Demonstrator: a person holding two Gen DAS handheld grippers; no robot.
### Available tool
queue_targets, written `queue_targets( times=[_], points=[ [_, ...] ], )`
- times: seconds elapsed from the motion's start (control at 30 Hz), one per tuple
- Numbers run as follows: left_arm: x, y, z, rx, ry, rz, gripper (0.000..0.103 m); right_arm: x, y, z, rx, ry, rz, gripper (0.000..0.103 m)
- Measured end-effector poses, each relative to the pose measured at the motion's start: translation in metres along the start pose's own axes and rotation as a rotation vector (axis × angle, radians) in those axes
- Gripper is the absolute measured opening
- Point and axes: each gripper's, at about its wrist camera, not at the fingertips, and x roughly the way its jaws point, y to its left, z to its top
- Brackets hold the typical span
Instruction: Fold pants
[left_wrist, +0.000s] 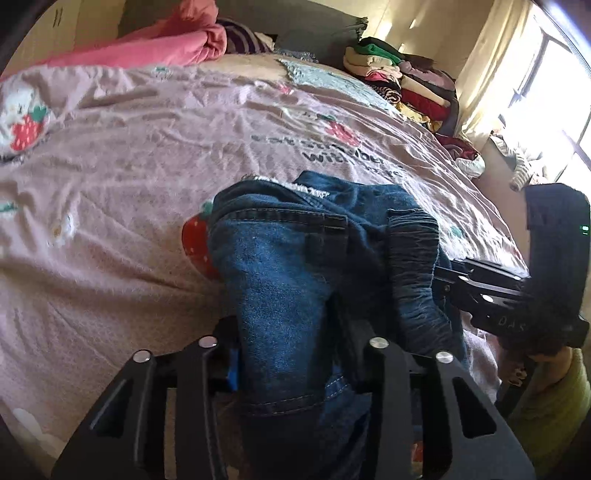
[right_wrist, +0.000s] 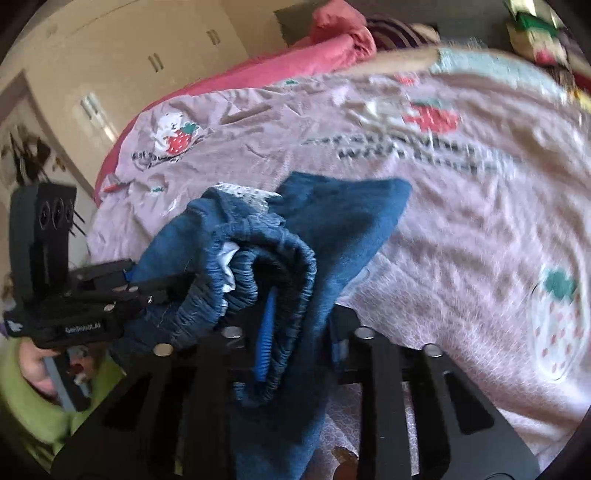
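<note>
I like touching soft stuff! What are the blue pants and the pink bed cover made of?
The blue pants look like denim: faded weave, stitched seams, gathered waistband. The pink bed cover seems thin, matte cotton, wrinkled and printed with strawberries.

White letters on the side of the black left gripper (right_wrist: 147, 291), at the left of the right wrist view, say "GenRobot.AI". The right gripper (left_wrist: 447, 273), at the right of the left wrist view, shows faint letters that look like "DAS". The pink bedsheet (left_wrist: 129, 166) has dark print near a strawberry; only the word "with" can be read, the rest is too blurry.
</note>
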Motion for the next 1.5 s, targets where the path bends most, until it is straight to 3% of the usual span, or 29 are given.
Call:
queue_targets(
  times=[0.4, 0.73, 1.5],
  points=[
    [-0.014, 0.001, 0.030, 0.015, -0.082, 0.019, 0.033, -0.004, 0.009, 0.039, -0.093, -0.088, -0.030, 0.011],
    [-0.002, 0.005, 0.062, 0.033, -0.115, 0.060, 0.033, 0.015, 0.000, 0.070, -0.097, -0.105, -0.069, 0.011],
    [0.013, 0.016, 0.081, 0.032, -0.159, 0.095, 0.033, 0.039, -0.008, 0.090, -0.097, -0.110, -0.106, 0.011]
  ],
)
